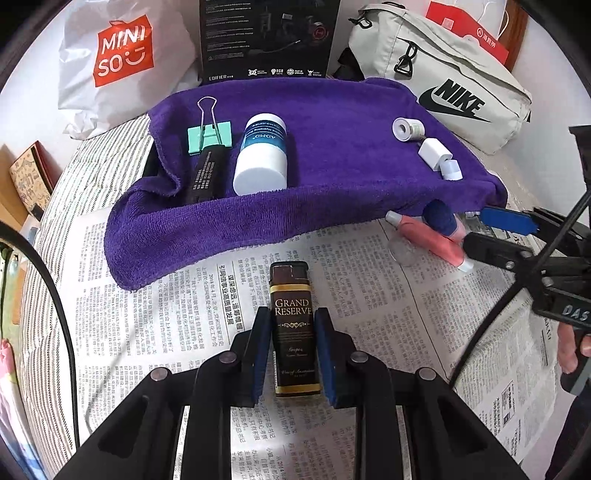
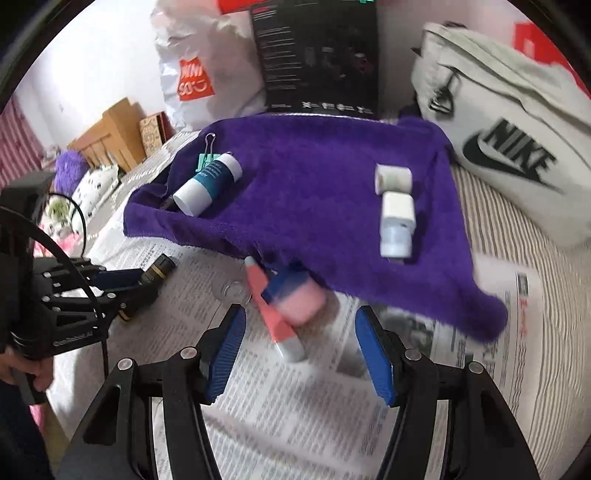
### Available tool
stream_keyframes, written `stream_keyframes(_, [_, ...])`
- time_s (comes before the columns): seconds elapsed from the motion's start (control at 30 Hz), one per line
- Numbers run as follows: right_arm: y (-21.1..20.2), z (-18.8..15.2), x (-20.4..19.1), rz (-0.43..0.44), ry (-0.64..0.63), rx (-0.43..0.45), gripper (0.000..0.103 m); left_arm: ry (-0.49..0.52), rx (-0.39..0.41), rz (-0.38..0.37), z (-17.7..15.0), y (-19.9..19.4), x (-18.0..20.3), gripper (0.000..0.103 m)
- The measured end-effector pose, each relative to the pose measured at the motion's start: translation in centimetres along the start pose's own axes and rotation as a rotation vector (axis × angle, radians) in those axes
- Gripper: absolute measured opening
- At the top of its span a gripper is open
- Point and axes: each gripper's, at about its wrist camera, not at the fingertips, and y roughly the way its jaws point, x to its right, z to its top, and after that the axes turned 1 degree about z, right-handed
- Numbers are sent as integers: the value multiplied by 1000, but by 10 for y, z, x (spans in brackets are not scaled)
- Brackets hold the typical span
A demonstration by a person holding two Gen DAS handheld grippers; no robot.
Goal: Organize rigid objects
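Observation:
My left gripper [image 1: 293, 317] is shut on a brown "Grand Reserve" box [image 1: 294, 291], held over the newspaper [image 1: 166, 314]; the right wrist view shows that gripper [image 2: 147, 282] at the left. A purple towel [image 1: 332, 147] carries a mint binder clip [image 1: 210, 136], a black pen [image 1: 205, 173], a white and teal bottle [image 1: 262, 155] and three small white pieces [image 1: 434, 151]. At the towel's near edge lie a pink tube [image 2: 275, 317] and a blue-capped pink bottle [image 2: 295, 295]. My right gripper [image 2: 300, 314] stands open around them, pads not touching.
Behind the towel stand a white Miniso bag [image 1: 118, 62], a black Edifier box [image 1: 266, 37], a grey Nike bag [image 1: 454, 92] and a red bag [image 1: 469, 29]. A clear round disc [image 1: 404, 254] lies on the newspaper. Striped cloth [image 1: 66, 192] covers the surface underneath.

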Motion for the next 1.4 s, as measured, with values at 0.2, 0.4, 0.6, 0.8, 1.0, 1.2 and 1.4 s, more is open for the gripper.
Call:
stream_keyframes(0.2, [18,3,-7,-33,-81,-36,44,-2,7,-22,-1,-2,-3,23])
stream_keyframes(0.4, [22,8,-14,-15,-137,-42,30,0,8,-37,-1,-2,-5,23])
stream_keyframes(0.6, [22,11,-9,-5,-119,-63,24,4,6,-38,-1,-2,-4,23])
stream_keyframes(0.8, [27,17,-11,9,-108,-64,26,10,7,-36,-1,-1,-4,23])
stream_keyframes(1.0, [28,18,-14,20,-121,-55,24,9,8,-35,-1,-1,-3,23])
stream_keyframes(1.2, [15,9,-5,2,-98,-66,21,1,6,-44,-2,-2,-5,23])
stream_keyframes(1.4, [-6,-14,26,-29,11,-86,21,9,9,-28,-3,-2,-2,23])
